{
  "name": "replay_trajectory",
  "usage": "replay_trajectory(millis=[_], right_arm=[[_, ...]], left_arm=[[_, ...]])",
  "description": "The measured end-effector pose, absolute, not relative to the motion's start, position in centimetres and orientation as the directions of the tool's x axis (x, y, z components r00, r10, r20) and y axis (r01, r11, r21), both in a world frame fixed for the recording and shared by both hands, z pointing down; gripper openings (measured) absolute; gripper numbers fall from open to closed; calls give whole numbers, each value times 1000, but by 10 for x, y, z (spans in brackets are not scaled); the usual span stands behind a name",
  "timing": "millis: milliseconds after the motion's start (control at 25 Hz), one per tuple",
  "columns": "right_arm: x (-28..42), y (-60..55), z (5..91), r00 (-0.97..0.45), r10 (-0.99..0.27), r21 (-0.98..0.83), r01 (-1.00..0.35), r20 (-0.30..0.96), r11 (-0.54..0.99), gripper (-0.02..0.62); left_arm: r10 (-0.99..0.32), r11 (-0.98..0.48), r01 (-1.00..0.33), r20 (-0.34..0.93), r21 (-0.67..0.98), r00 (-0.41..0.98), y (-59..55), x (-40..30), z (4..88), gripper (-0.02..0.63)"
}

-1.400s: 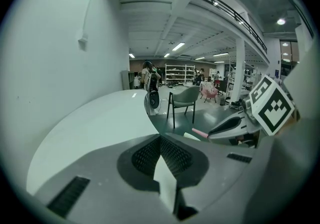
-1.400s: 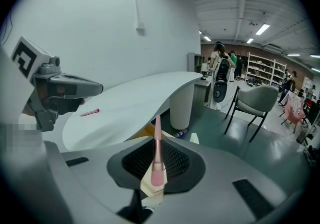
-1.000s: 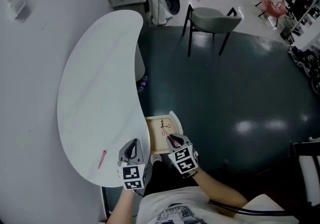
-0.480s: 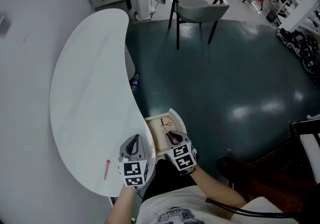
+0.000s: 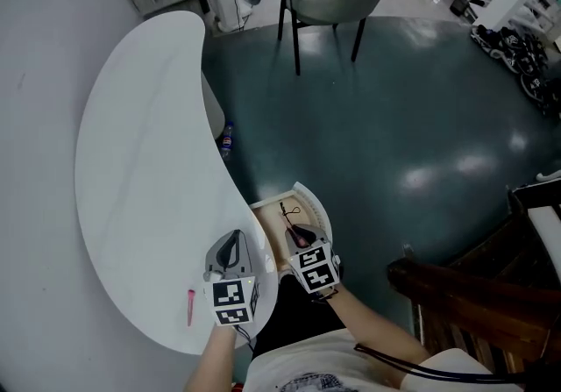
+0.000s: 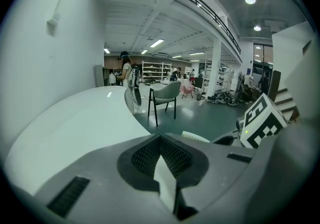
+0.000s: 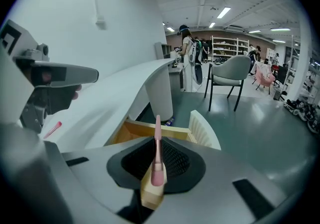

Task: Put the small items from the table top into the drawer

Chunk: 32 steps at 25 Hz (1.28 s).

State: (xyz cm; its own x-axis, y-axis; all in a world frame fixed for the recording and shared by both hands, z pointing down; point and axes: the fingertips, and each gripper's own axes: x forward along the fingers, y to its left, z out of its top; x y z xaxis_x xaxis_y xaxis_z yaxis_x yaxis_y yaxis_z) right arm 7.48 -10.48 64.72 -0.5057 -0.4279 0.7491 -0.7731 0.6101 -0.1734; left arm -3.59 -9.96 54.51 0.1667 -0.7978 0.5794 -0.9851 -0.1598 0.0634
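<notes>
My right claw [image 5: 301, 239] is clamped on a thin pink stick [image 7: 157, 150], hanging over the open drawer [image 5: 313, 208] next to the white table [image 5: 131, 162]. Left claw [image 5: 230, 248] is pinched closed with nothing in it, above the table's edge. Another pink stick [image 5: 190, 306] lies on the table top near it.

The grey plastic left gripper [image 5: 230, 245], at seven o'clock in the head view, and the matching grey plastic right gripper [image 5: 300, 238], at six, each carry a white cube with black square markers [image 5: 230, 301]. A black mesh-textured hollow [image 7: 172, 160] surrounds each pair of jaws. The person wears a white printed shirt [image 5: 289, 362]. A black cable [image 5: 421, 371] shows at five o'clock.
</notes>
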Motion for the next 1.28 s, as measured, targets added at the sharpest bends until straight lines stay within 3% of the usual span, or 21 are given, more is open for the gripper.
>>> replay_trajectory(millis=[360, 1280], right_arm=[[69, -114, 693, -479, -433, -204, -815, 764, 542, 60], [48, -130, 797, -434, -293, -246, -826, 852, 507, 60]], left_arm=[[-796, -151, -986, 583, 67, 162, -111, -44, 555, 17], [-757, -164, -984, 630, 74, 174, -133, -48, 584, 16]])
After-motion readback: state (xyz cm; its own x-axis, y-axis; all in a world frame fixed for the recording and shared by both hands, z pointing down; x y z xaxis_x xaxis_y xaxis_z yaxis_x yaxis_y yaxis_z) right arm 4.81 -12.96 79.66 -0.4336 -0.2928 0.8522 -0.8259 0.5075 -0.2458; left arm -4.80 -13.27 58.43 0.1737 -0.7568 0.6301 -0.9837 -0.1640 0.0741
